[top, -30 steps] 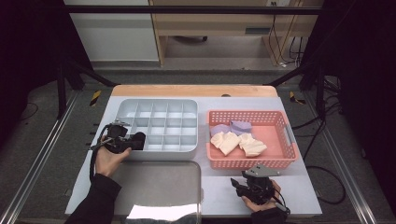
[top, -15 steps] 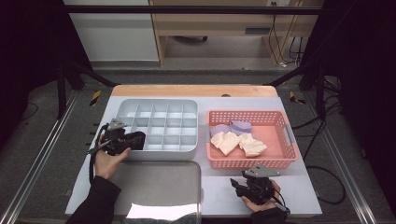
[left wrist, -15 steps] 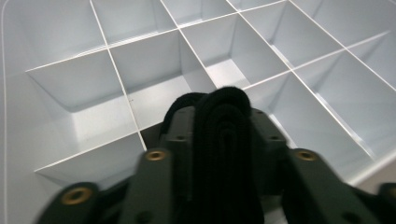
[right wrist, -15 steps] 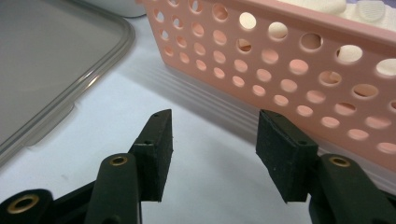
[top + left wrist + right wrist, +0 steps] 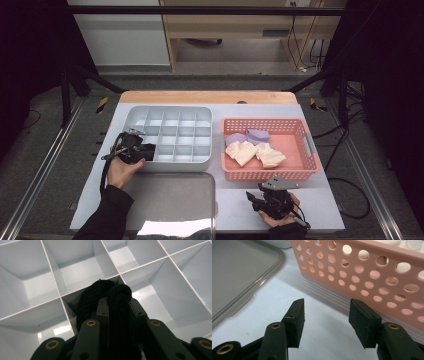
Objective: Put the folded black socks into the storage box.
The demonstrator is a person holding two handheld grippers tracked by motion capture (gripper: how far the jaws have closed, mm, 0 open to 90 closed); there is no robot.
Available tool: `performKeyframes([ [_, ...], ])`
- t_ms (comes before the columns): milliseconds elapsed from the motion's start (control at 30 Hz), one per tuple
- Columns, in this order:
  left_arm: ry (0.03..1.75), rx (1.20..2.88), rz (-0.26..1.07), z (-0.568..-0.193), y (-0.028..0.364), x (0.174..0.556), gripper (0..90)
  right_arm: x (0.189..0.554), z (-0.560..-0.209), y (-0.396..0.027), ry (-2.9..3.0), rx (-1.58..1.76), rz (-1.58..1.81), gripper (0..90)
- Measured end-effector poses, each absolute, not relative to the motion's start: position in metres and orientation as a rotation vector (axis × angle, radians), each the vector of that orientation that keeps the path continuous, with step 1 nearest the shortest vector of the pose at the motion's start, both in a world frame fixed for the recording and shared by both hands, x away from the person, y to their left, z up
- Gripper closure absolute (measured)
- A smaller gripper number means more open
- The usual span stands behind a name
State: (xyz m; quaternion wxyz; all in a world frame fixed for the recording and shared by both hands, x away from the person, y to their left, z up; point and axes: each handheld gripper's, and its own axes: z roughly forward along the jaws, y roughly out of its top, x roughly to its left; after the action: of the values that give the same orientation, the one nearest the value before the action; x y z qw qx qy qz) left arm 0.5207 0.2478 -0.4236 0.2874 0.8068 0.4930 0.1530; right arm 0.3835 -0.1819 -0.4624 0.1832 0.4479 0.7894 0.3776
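My left gripper is at the near left corner of the grey compartment tray. It is shut on a rolled black sock, and its jaws have just been closing a little on it. In the left gripper view the roll hangs over a white compartment, hiding most of the jaws. My right gripper rests low on the table in front of the pink basket, open with nothing between its pads. Cream socks and a purple pair lie in the basket.
A clear lid lies flat on the near table between the two hands; its rounded edge is left of the right jaws. The perforated basket wall stands close ahead of them. Dark frame posts flank the table.
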Motion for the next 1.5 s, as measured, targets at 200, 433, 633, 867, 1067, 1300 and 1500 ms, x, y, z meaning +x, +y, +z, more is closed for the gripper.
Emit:
performKeyframes([
  [200, 1.272, 2.068, 0.436, -0.423, 0.258, 0.513, 55.2, 0.383, -0.462, -0.182, 2.219, 1.266, 1.07, 45.6],
  [433, 1.243, 1.984, 0.48, -0.415, 0.265, 0.502, 72.6, 0.384, -0.462, -0.183, 2.217, 1.26, 1.077, 46.8],
  [633, 1.232, 2.029, 0.497, -0.422, 0.265, 0.509, 80.0, 0.383, -0.462, -0.182, 2.219, 1.261, 1.077, 47.7],
  [867, 1.234, 2.093, 0.489, -0.428, 0.26, 0.513, 80.6, 0.384, -0.462, -0.181, 2.228, 1.254, 1.073, 47.9],
  [1067, 1.241, 2.052, 0.475, -0.426, 0.263, 0.511, 78.7, 0.384, -0.461, -0.181, 2.224, 1.245, 1.095, 47.9],
  [1300, 1.176, 1.914, 0.557, -0.404, 0.272, 0.483, 60.7, 0.379, -0.452, -0.183, 2.182, 1.228, 1.157, 46.6],
  [1500, 1.165, 1.88, 0.547, -0.396, 0.279, 0.459, 51.7, 0.375, -0.445, -0.183, 2.145, 1.202, 1.197, 45.5],
])
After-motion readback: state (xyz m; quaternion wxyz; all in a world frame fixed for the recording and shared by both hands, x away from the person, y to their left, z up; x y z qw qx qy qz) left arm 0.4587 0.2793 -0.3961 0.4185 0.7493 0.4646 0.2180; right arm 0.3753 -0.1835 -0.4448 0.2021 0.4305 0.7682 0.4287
